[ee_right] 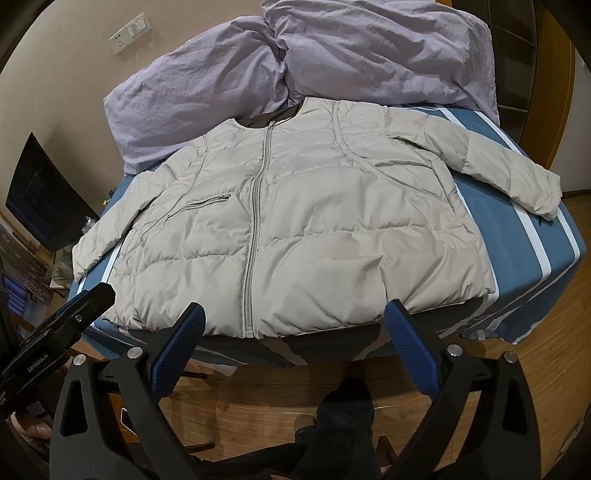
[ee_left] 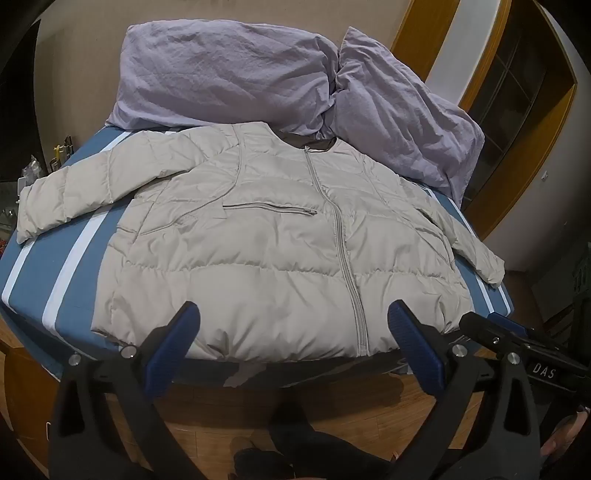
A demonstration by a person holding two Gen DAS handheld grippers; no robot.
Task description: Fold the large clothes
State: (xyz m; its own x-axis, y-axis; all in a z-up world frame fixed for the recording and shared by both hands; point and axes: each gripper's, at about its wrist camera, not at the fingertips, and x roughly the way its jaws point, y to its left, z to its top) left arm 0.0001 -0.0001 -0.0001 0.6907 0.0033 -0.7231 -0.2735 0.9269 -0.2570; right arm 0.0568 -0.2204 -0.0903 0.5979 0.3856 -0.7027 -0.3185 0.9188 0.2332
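Both grippers hang side by side off the near edge of the bed [ee_left: 33,266], above the wood floor [ee_left: 207,417], pointing forward and slightly down at the jacket [ee_left: 266,258]. The left gripper [ee_left: 293,321] has its jaws wide apart, blue pads [ee_left: 170,350] facing inward, tips level with the jacket's hem near the bed's near edge; whether they brush the fabric cannot be told, and they hold nothing. The right gripper [ee_right: 293,321] is likewise spread wide and empty, its tips at the hem on either side of the zipper [ee_right: 255,221]. The jacket lies flat, front up and zipped, across the middle of the bed, collar toward the far edge, one sleeve reaching the left edge and the other the right edge. The quilt [ee_left: 236,74], lilac and crumpled, is heaped along the far edge behind the collar. The left view shows the right gripper's tips at its right margin, a wooden door frame [ee_left: 532,147] beyond the bed's far right corner, and small clutter off the left edge. The right view shows instead the left gripper at its left margin, a dark screen [ee_right: 44,195] off the bed's left side, wall switches [ee_right: 129,31] above the quilt, and a dark trouser leg [ee_right: 343,424] below the jaws.
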